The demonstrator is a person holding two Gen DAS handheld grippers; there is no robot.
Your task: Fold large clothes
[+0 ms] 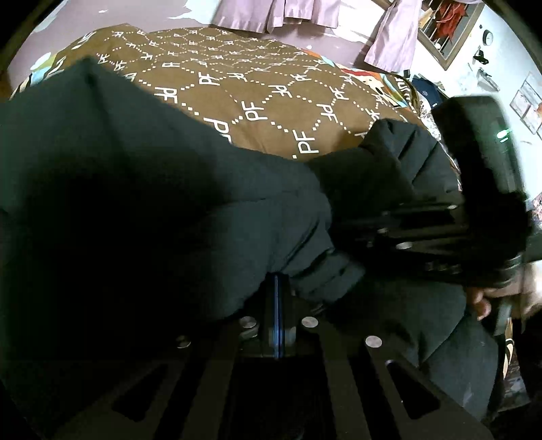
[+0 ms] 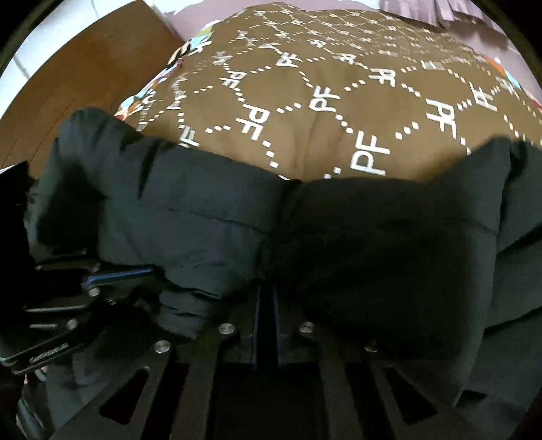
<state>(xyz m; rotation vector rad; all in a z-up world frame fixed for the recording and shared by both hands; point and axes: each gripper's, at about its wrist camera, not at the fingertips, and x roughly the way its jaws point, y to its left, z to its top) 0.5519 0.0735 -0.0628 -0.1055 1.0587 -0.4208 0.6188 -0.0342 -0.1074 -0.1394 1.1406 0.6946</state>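
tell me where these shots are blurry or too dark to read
Left wrist view: the right tongs smear with motion blur, and the dark jacket sinks into shadow lower left. Right wrist view: the jacket's right edge is blurred; the brown blanket is well lit but bowed by fisheye.

This is a bedroom in a home. A bed fills the middle of both views, covered by a brown bedspread (image 1: 257, 88) printed with white dotted diamonds and letters. In the left wrist view, pale lilac curtains (image 1: 305, 13) hang at twelve o'clock, a window with bars (image 1: 443, 27) sits at one o'clock, and pictures (image 1: 528, 101) are stuck on the white wall at two o'clock. In the right wrist view, a brown wooden panel (image 2: 84, 78) stands at ten o'clock.
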